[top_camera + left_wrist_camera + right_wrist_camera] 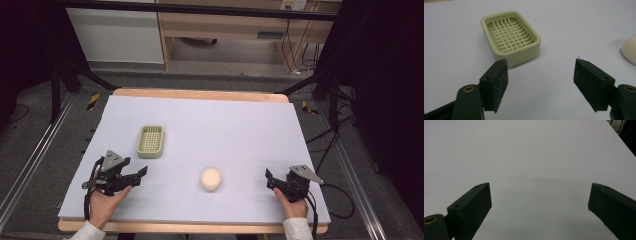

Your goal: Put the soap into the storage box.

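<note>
A pale green soap dish with a grid insert lies on the left half of the table; in the left gripper view the dish sits just beyond the jaws. A cream round soap bar rests near the table's middle front, and its edge appears at the right. My left gripper is held low at the front left, open and empty, pointing right. My right gripper is at the front right, open and empty, pointing left toward the soap. Its jaws frame bare table.
The table is covered by a light lavender mat with a wooden edge at the back. Cables and metal frame legs stand on the floor to the right. A wooden shelf unit stands beyond the table.
</note>
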The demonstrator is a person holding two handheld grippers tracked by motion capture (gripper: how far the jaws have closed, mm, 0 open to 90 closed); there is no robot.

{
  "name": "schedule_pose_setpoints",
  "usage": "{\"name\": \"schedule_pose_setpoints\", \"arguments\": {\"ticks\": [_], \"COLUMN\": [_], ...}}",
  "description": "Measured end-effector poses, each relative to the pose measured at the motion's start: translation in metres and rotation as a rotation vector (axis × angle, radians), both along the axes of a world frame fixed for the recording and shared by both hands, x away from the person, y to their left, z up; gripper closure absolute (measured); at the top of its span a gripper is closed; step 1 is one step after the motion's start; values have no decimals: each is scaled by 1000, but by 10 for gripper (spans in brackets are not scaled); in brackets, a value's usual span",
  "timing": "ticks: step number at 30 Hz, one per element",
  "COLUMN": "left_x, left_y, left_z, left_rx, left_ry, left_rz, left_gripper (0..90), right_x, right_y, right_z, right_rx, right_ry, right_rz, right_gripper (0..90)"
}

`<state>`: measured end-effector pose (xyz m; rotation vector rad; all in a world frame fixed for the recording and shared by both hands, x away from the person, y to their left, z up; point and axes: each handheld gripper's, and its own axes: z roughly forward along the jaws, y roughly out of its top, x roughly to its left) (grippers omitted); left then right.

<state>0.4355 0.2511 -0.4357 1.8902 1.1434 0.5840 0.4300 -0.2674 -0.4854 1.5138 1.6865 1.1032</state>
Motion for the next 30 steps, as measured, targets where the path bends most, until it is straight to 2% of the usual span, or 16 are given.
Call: {"name": "schedule_pose_setpoints", "arguments": {"ticks": [12, 18, 30], "left_x": [6, 9, 14], "left_y": [-13, -24, -49], "left_z": [6, 9, 10], "left_rx": [-4, -19, 1], "left_ry": [-4, -14, -6], "left_rz": [-19, -29, -74], "left_gripper": [277, 276, 272], "right_x": [0, -1, 0], "right_y": [1, 0, 1], "right_z": [0, 0, 0], "right_rx": [-4, 0, -5], "right_ry": [-1, -2, 2], "right_rz": [3, -2, 0], "right_gripper": [52, 52, 52]}}
